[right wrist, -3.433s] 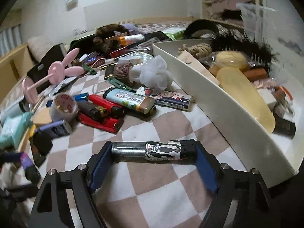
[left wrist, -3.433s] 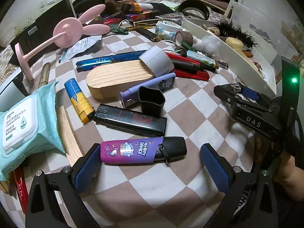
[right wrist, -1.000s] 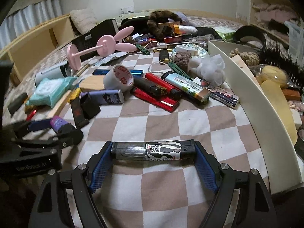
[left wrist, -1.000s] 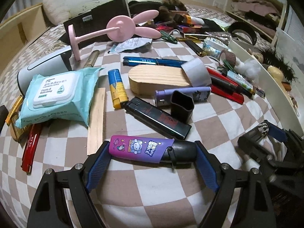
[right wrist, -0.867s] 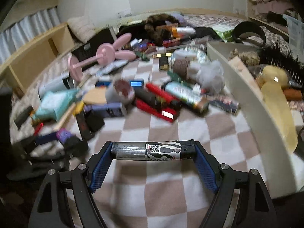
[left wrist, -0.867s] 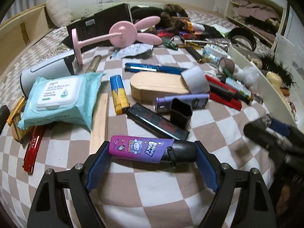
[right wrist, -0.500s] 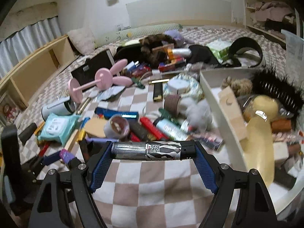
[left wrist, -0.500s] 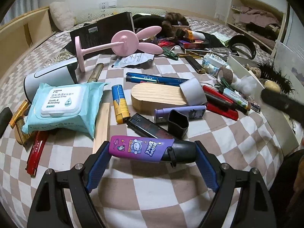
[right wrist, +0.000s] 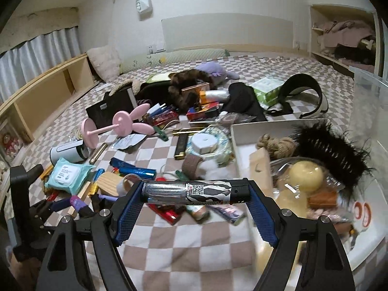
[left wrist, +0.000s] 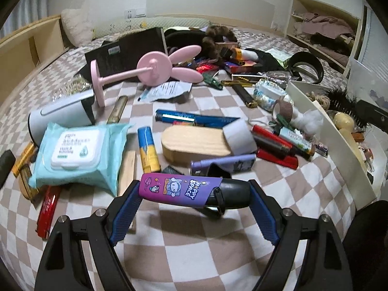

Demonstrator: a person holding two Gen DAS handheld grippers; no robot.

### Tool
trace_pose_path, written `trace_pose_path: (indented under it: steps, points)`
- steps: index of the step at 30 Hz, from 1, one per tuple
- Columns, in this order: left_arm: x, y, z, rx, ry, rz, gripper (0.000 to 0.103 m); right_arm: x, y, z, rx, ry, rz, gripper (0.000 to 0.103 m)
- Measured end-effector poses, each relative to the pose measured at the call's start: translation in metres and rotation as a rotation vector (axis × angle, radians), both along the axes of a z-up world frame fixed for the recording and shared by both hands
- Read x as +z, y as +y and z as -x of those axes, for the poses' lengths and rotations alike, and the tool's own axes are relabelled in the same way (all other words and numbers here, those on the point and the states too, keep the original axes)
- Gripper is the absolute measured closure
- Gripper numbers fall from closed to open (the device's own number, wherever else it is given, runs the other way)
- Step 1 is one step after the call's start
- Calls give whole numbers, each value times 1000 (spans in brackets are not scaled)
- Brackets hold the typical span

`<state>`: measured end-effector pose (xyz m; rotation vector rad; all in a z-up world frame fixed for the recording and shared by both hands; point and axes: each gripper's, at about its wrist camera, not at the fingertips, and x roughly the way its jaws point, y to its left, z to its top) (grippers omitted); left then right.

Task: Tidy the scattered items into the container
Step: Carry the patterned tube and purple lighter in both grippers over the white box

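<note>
My left gripper (left wrist: 194, 195) is shut on a purple and black lighter (left wrist: 191, 192), held crosswise by its ends above the checkered bedspread. My right gripper (right wrist: 195, 192) is shut on a silver and black zebra-print lighter (right wrist: 194, 192), lifted well above the bed just left of the white container (right wrist: 245, 150). The container holds a black feather piece (right wrist: 332, 148), a rope coil, a yellow ball and other bits. In the left wrist view the container (left wrist: 337, 135) stands at the right edge. The left gripper (right wrist: 72, 205) with its purple lighter shows low at the left in the right wrist view.
Scattered on the bed: a wet wipes pack (left wrist: 75, 150), a wooden block (left wrist: 194, 143), a pink rabbit-ear stand (left wrist: 150, 70), red lighters (left wrist: 276, 145), a blue and yellow lighter (left wrist: 148, 149), a white cylinder (left wrist: 60, 116), a tape roll (left wrist: 238, 138), a black box (left wrist: 128, 53).
The right gripper has risen with the zebra lighter and moved over toward the container. The left gripper has tilted up slightly with the purple lighter still in it.
</note>
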<state>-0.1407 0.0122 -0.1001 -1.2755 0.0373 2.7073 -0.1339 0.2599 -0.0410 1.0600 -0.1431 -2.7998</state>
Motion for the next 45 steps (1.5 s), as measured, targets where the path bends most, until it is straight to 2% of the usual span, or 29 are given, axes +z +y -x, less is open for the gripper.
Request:
trace_pose_path:
  steps: [10, 23, 45]
  points:
    - [28, 32, 9, -48, 38, -9, 17, 15, 47, -7, -37, 32, -13, 20]
    - [66, 129, 12, -196, 86, -62, 17, 26, 100, -23, -91, 57, -36, 20]
    - [63, 234, 9, -329, 53, -74, 17, 12, 190, -45, -184, 17, -81, 20]
